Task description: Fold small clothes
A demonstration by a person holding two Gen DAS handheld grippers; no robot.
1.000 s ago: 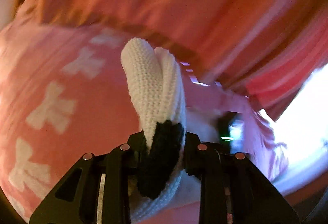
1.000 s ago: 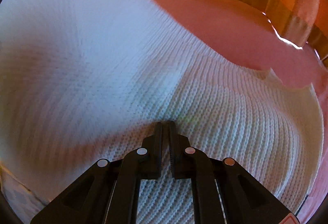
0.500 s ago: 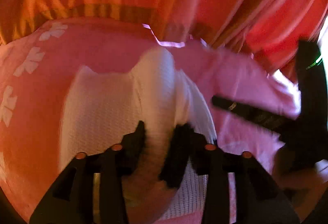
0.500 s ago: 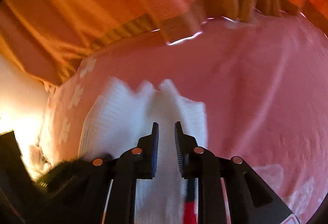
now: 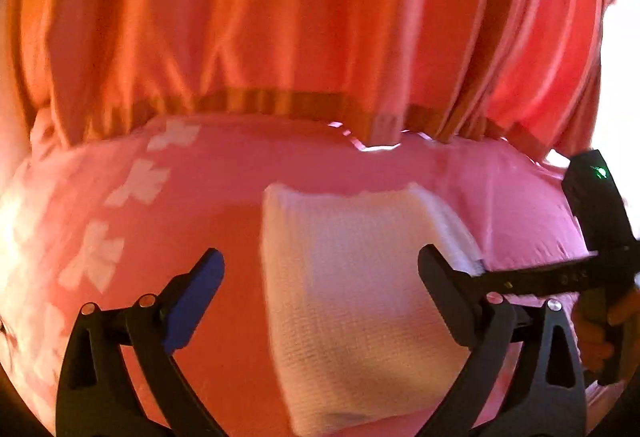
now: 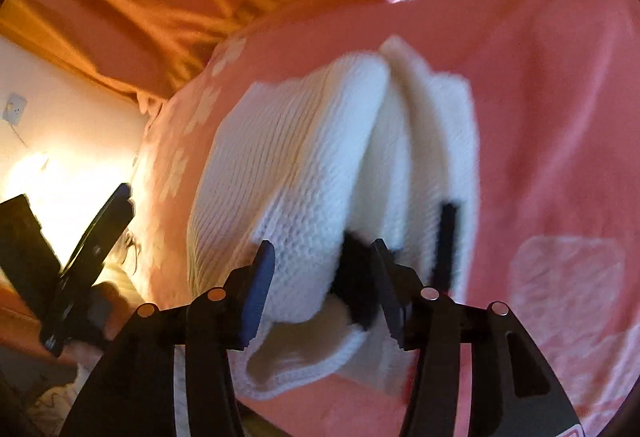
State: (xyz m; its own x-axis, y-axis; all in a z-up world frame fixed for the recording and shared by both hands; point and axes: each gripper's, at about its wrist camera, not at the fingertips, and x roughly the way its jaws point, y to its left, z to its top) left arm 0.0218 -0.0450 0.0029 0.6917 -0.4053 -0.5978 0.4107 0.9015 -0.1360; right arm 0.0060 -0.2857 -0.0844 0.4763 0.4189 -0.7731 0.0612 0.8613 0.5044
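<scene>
Left gripper (image 5: pixel 320 277): its jaws are opening and stand wide apart. The white knitted garment (image 5: pixel 360 277) lies under the gap between them; neither pad presses on it.

Right gripper (image 6: pixel 324 285): its jaws are opening, about half apart. A rolled edge of the knit bulges up between them, next to a dark patch (image 6: pixel 354 277) on the cloth. The pads look clear of the wool, though blur makes this uncertain.

Garment: folded into a thick rectangle on the pink bedspread (image 5: pixel 200 173), near the middle of the bed. In the right wrist view several layers stack up at its near end and one loose flap curls out at the bottom.

Surroundings: white bow prints (image 5: pixel 140 181) run along the left of the bedspread. An orange-red curtain (image 5: pixel 280 17) hangs at the far side. In the left wrist view the right gripper reaches in from the right, with fingers of the person's hand (image 5: pixel 596 333) around its handle.

Step in hand: letting go after a fold, I judge; the piece looks close to finished.

Next move: probably lift both grippers away without dragging the layers, then tuck or flatten the loose near flap if the fold is to hold.

Change from a second ago: both grippers were clamped on the knit, the left one holding it up off the bed at the dark patch. Now the cloth lies flat and both jaws have let go.
</scene>
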